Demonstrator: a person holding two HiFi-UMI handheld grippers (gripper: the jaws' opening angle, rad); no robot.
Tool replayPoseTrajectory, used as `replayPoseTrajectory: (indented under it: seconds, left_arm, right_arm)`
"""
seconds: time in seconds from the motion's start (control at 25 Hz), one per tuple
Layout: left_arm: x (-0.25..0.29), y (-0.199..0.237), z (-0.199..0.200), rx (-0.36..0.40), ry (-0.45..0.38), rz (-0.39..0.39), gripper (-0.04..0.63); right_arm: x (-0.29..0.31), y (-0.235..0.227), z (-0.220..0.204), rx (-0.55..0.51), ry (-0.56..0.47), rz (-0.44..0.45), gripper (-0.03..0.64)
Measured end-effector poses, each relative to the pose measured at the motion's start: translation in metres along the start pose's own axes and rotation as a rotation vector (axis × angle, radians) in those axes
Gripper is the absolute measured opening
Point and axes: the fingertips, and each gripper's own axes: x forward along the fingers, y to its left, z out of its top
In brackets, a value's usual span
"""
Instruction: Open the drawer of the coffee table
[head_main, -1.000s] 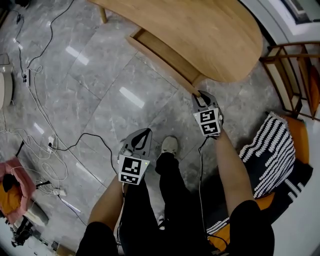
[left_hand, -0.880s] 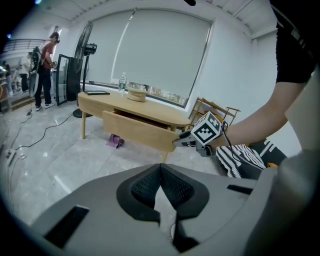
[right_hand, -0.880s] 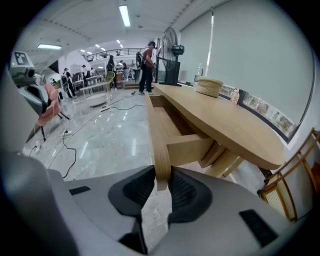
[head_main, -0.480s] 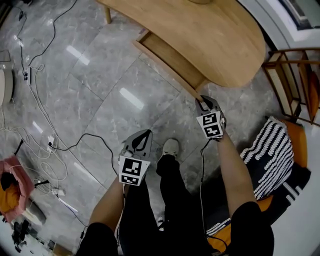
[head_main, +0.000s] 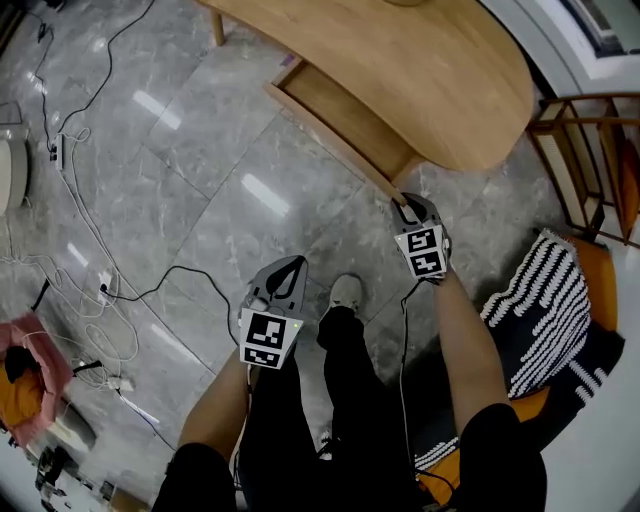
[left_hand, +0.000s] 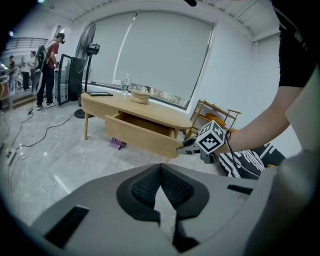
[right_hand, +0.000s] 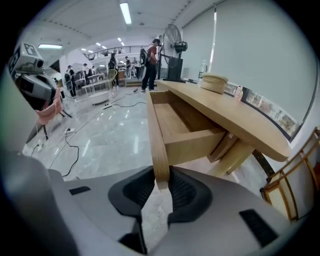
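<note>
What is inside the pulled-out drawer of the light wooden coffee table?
Only its bare wooden floor shows inside the light wooden drawer; no item is visible. The back part lies under the rounded wooden tabletop and cannot be seen.

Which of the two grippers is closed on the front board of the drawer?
The right gripper: its jaws clamp the end of the drawer front. The left gripper holds nothing, over the floor, away from the coffee table.
</note>
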Motion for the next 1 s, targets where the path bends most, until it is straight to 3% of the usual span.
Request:
replayPoseTrajectory:
  seconds: [0.24,0.36,0.52,0.8,1.0]
  left_arm:
    - [-0.010,0.007,0.000,0.008,0.002,0.004,0.020]
    - [-0.018,0.006,0.007,0.014,-0.006,0.001,0.020]
    - [-0.040,0.005,0.030,0.023,-0.030,-0.004,0.020]
    - [-0.112,-0.012,0.131,0.031,-0.130,0.014,0.020]
    - [-0.218,-0.046,0.229,0.007,-0.214,0.053,0.020]
  right_arm:
    - [0.000,0.002,-0.001,0.082,-0.024,-0.056,0.125]
    - [-0.013,0.007,-0.009,0.122,-0.026,-0.073,0.244]
    - [-0.068,0.016,0.011,0.217,-0.112,-0.158,0.229]
    - [-0.231,0.048,0.134,0.400,-0.410,-0.256,0.017]
    - [-0.363,0.087,0.248,0.369,-0.520,-0.195,0.015]
